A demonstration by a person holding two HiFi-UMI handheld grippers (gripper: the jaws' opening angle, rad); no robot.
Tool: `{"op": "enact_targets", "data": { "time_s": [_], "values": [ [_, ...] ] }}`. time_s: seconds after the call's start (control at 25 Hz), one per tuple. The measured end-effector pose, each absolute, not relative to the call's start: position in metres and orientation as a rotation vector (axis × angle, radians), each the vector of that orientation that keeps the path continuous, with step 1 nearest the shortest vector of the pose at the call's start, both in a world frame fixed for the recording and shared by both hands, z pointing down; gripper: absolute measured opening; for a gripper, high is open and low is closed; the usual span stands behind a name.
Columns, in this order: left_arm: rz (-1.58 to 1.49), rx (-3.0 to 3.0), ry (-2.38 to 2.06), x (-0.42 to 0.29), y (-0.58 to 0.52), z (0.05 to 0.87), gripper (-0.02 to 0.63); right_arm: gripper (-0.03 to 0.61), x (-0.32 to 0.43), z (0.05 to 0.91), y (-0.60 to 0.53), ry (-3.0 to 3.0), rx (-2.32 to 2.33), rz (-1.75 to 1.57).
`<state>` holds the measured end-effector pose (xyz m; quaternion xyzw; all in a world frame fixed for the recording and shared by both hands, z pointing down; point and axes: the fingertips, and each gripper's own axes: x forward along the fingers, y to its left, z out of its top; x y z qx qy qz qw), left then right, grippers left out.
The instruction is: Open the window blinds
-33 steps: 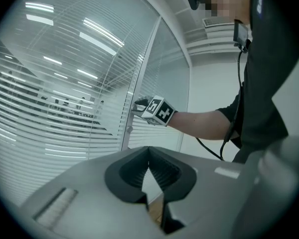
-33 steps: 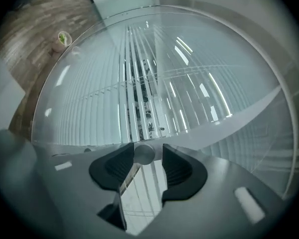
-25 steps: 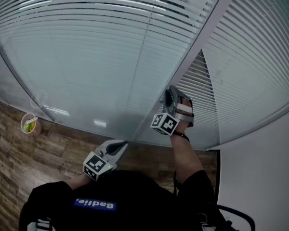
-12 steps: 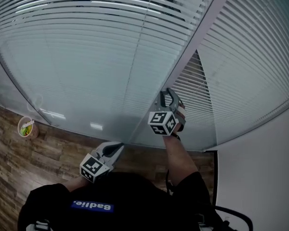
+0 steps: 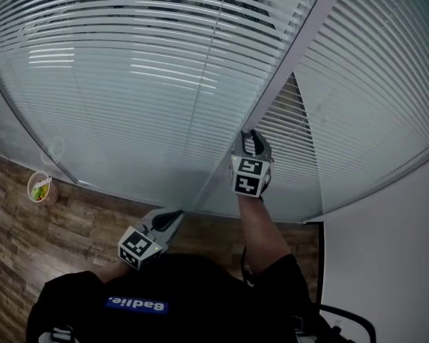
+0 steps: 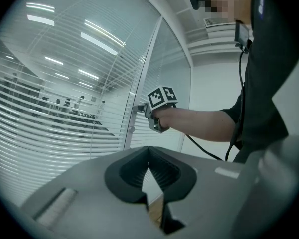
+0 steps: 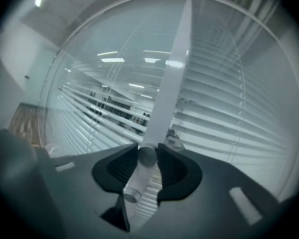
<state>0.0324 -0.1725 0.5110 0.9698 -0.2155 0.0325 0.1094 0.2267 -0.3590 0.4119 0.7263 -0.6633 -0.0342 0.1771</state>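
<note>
While right tongs [image 5: 252,138] clamp 1 knob [image 7: 147,156], left tongs [image 5: 177,215] closed, empty; 2 blinds [image 5: 129,84]

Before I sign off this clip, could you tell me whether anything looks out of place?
Only a small cup standing on the wood floor right beside the glass wall, at the head view's left: an odd, easily kicked spot. Nothing else stands out.
</note>
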Motion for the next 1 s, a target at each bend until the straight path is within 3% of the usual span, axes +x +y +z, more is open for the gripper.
{"op": "enact_targets", "data": {
  "time_s": [0.48,1.0],
  "values": [
    [0.096,2.85,-0.632,0.034,-0.174,0.513,0.0,0.127,0.241,0.414,-0.361,-1.969,2.15,0.111],
    [0.1,2.851,-0.626,0.036,-0.176,0.515,0.0,0.126,0.228,0.421,-0.364,-1.607,1.835,-0.383]
  ]
}}
